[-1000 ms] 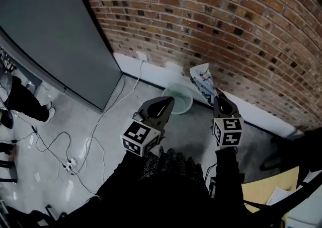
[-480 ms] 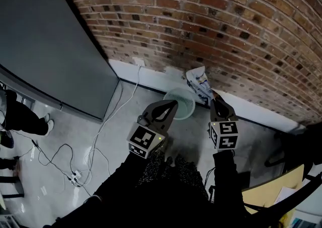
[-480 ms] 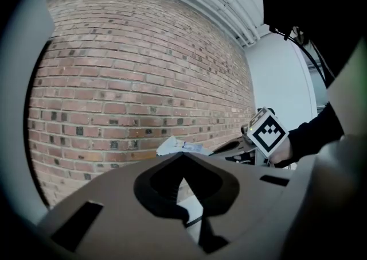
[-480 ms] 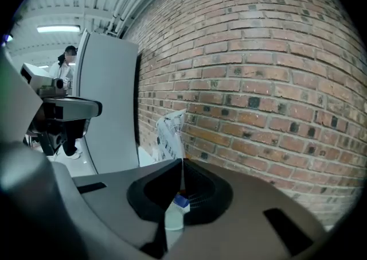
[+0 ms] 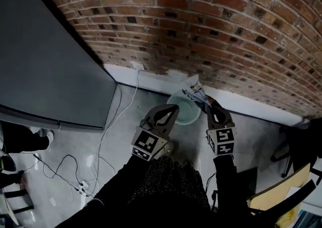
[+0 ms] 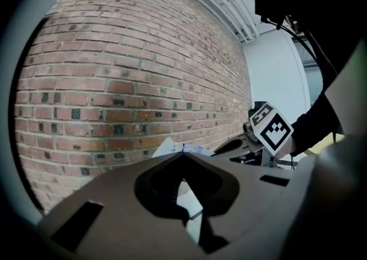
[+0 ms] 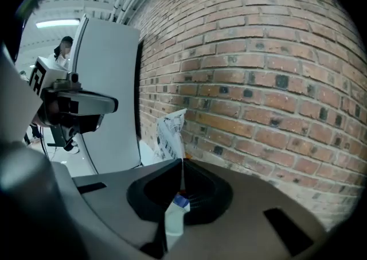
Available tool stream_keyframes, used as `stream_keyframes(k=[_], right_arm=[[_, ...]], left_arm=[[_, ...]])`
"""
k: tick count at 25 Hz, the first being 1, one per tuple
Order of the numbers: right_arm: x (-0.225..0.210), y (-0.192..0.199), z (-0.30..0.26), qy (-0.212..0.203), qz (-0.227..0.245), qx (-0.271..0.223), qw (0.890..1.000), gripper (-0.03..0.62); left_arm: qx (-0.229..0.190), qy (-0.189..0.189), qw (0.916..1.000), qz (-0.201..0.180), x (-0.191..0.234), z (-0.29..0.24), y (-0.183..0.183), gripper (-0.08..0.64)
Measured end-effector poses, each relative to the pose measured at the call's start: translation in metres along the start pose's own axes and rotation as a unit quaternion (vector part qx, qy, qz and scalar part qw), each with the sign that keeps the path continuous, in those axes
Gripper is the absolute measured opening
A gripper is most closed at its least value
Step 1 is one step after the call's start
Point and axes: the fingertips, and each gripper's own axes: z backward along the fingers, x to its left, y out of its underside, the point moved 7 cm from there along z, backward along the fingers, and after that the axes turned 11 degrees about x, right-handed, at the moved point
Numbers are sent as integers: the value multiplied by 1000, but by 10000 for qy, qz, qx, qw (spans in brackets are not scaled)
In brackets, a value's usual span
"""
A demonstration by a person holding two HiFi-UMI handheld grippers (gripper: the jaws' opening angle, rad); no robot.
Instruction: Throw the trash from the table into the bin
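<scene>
Bin: pale green mesh bin point(image 5: 187, 119) on the floor, at the foot of the brick wall point(image 5: 226, 30)
Trash: crumpled white printed wrapper point(image 5: 194, 87), seen from the head view just past the bin's far right rim, sticking up against the wall
Right gripper point(image 5: 208, 100): jaws closed tight on the wrapper's lower end, lined up with the bin's right rim; in its own view point(image 7: 182, 161) the wrapper point(image 7: 170, 132) rises from the tips and a strip of it hangs behind them
Left gripper point(image 5: 175, 107): jaws pressed together with nothing between them point(image 6: 183, 152), over the bin's left rim, beside the right gripper
Cable point(image 5: 126, 103): white lead trailing across the floor, left of the bin
</scene>
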Motion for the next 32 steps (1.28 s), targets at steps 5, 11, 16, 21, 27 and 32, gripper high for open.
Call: stream_keyframes(k=[5, 11, 16, 21, 27, 32], right_arm=[[1, 14, -39, 6, -111, 235, 9997, 11], [-5, 40, -81, 25, -305, 500, 9983, 11], [-6, 74, -115, 12, -614, 768, 9952, 11], [-2, 103, -149, 24, -981, 944, 9907, 11], [11, 135, -182, -121, -982, 1174, 9881, 11], [14, 155, -207, -108, -1106, 1323, 9850, 11]], left_arm=[[62, 90, 9999, 1, 21, -30, 21, 6], [358, 282, 9988, -201, 35, -74, 49, 6], [587, 338, 9976, -104, 41, -100, 84, 6], [835, 558, 9949, -32, 41, -131, 123, 6], [1031, 758, 9918, 38, 41, -160, 157, 6], [1148, 858, 9897, 23, 49, -171, 183, 6]])
